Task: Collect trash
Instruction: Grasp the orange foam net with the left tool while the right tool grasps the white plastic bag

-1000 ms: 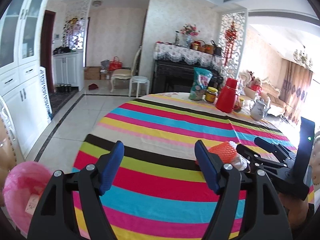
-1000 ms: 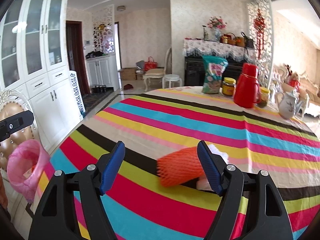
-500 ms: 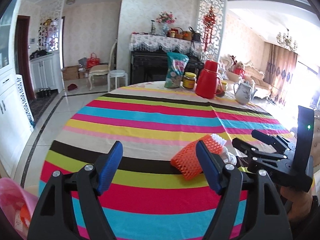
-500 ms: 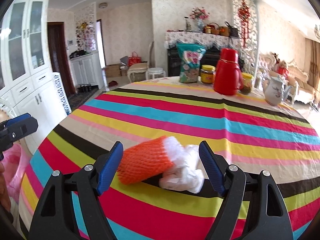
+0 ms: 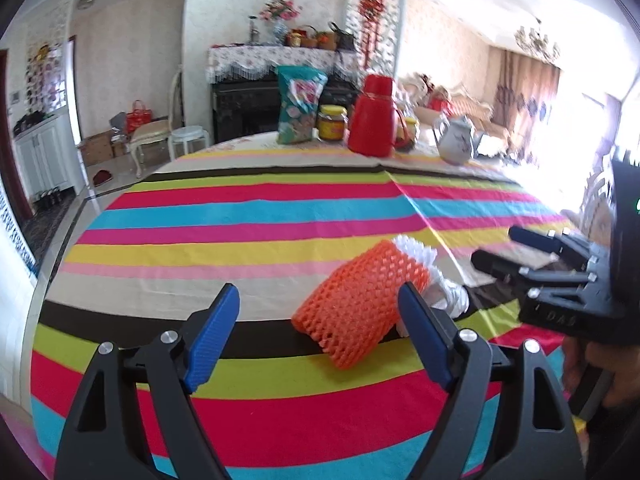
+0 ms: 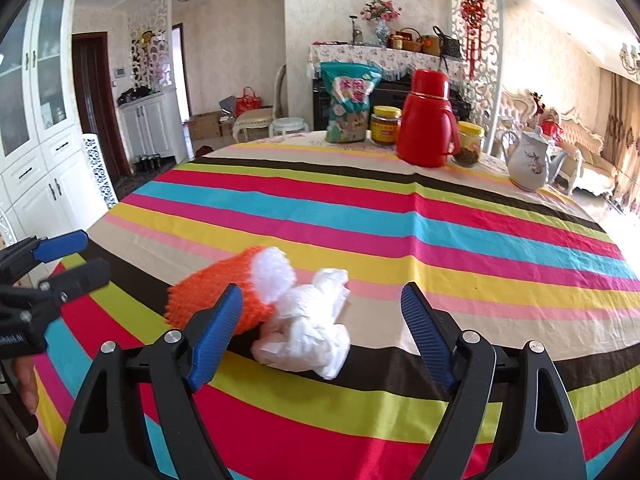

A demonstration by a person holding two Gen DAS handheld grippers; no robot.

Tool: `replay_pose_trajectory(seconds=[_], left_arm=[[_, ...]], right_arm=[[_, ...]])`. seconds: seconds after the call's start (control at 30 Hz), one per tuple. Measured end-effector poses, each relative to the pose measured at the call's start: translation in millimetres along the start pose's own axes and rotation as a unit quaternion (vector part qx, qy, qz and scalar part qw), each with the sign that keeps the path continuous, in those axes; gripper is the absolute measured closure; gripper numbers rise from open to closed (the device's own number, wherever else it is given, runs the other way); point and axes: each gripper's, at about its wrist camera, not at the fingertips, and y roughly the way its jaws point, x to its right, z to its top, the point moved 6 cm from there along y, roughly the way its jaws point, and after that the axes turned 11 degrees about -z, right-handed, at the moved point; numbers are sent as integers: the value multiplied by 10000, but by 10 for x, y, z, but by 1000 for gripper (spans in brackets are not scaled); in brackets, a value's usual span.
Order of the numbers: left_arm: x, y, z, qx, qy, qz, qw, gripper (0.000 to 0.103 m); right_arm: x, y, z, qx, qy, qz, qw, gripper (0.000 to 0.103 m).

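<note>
An orange foam net lies on the striped tablecloth, with a white foam net and a crumpled white plastic bag against it. My left gripper hangs just short of the orange net, its jaws opening and nothing pressed between them. The orange net sits toward its right finger. In the right wrist view the white bag lies between the fingers of my right gripper, whose jaws are opening and not touching it. The orange net is behind its left finger. Each gripper shows in the other's view, at right and at left.
Along the table's far side stand a snack bag, a yellow-lidded jar, a red thermos, a second jar and a white teapot. The table's edge drops to tiled floor on the left, near white cupboards.
Both grippers came forward and lower toward the trash and their jaws widened. The pink bag left the left wrist view. The white bag now lies between the right fingers.
</note>
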Motion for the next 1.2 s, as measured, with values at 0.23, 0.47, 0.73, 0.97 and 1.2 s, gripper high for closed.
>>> replay_pose_trajectory(seconds=[0.23,0.47,0.73,0.97,1.2], left_arm=[[152,496,-115,-432,407,-387,9975,17],[212,919,-144,-814,645,-619,9927,12],[141,1247,-126,-1188,629,-841,9874,13],[68,1291,-212,-1531,339,-1012,9824,60],[49,1074,-142,-1322,33,-1053,9856,71]], right_arm=[[202,124,-38,-117,184,-94,9997,26],[328,181,-80,-201,226,-180,9994,26],[320,254,-146,-328,207,-190,9991,26],[186,285,-194,-409,127,-56,9991,26],[-7,370,-267,-522,21,131,9985,26]])
